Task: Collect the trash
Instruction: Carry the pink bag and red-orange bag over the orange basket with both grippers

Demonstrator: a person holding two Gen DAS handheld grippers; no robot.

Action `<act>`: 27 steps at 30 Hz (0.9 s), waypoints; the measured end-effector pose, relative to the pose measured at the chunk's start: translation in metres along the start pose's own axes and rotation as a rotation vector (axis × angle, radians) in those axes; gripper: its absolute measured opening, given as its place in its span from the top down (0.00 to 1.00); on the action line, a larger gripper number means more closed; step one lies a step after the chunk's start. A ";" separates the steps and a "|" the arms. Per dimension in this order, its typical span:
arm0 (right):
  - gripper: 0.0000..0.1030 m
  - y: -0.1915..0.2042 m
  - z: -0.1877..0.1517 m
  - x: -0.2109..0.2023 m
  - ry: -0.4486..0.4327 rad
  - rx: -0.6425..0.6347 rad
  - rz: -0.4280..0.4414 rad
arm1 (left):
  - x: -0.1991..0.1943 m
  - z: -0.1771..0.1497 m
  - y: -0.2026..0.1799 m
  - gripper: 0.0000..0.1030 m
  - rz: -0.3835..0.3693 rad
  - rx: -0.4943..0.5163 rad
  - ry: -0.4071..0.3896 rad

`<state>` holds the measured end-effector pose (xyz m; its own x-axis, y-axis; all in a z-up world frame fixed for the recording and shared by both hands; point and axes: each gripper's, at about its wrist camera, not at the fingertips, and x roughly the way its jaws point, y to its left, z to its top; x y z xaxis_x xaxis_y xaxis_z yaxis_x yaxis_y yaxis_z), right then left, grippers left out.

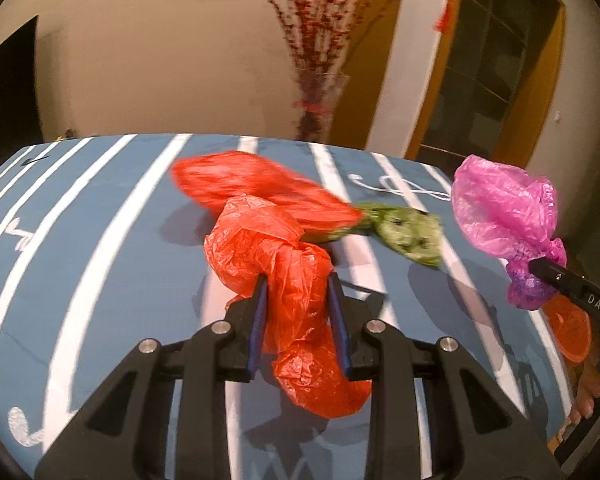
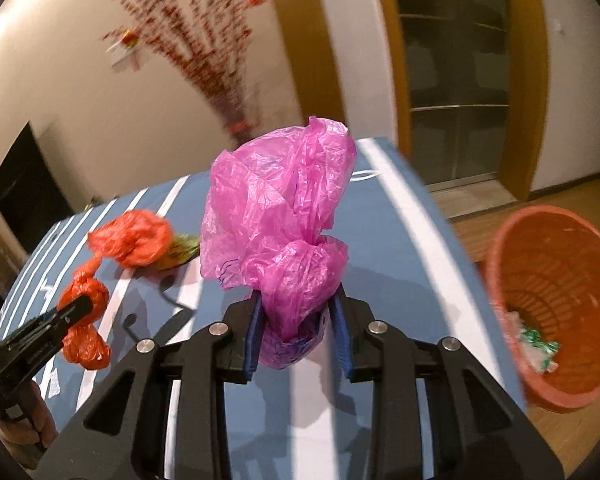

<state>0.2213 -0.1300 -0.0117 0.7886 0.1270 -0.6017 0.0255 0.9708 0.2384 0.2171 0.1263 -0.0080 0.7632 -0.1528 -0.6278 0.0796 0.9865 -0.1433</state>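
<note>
My left gripper (image 1: 297, 280) is shut on a crumpled orange-red plastic bag (image 1: 284, 264), held just above the blue striped table (image 1: 100, 240). In the right wrist view that same bag (image 2: 84, 292) hangs in the left gripper (image 2: 80, 306) at the left. My right gripper (image 2: 297, 300) is shut on the neck of a pink plastic bag (image 2: 276, 208) that puffs up above its fingers. The left wrist view shows this pink bag (image 1: 500, 208) at the right edge, in the right gripper (image 1: 540, 266). An orange slatted bin (image 2: 512, 248) stands on the floor to the right.
A second red bag (image 1: 252, 184) and a green wrapper (image 1: 404, 232) lie on the table behind the held bags. The bin holds some green and white scraps (image 2: 536, 344). A glass vase of red branches (image 1: 320, 100) stands beyond the table's far edge. A hand (image 2: 32, 412) holds the left gripper.
</note>
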 end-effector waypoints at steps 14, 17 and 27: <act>0.71 -0.082 -0.005 -0.055 -0.153 0.116 -0.203 | 0.008 0.003 -0.115 0.72 -0.205 0.104 0.016; 0.71 -0.098 -0.007 -0.064 -0.178 0.139 -0.245 | 0.011 0.002 -0.145 0.72 -0.260 0.125 0.023; 0.71 -0.156 -0.017 -0.085 -0.216 0.240 -0.350 | 0.013 -0.002 -0.241 0.72 -0.411 0.224 0.040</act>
<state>0.1397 -0.2883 -0.0109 0.8164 -0.2692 -0.5108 0.4335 0.8702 0.2341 0.2065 -0.1132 0.0171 0.6143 -0.5311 -0.5836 0.5099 0.8316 -0.2201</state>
